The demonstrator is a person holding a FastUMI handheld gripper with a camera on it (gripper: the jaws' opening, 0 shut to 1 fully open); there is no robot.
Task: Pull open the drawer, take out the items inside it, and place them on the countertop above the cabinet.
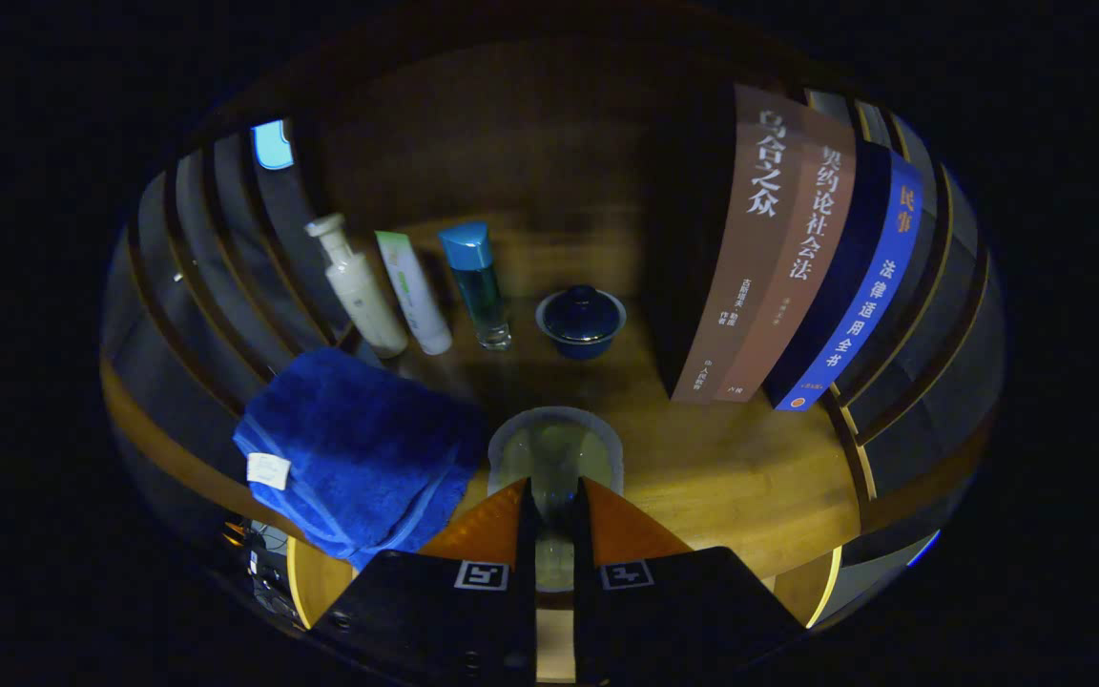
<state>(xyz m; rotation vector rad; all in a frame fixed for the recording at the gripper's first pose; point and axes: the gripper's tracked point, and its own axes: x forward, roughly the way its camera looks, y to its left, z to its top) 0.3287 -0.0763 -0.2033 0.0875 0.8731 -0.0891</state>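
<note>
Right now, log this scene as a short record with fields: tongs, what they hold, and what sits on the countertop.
tongs: tongs, fingers close together, gripping a thing's wall
held item: clear plastic cup, upright, between the fingers, over the countertop
left of fingers: folded blue towel, overhanging the front edge
beyond the fingers, in a row: white pump bottle, white tube, blue-capped bottle, dark blue lidded bowl
right, standing: books, upright
drawer: cannot tell
</note>
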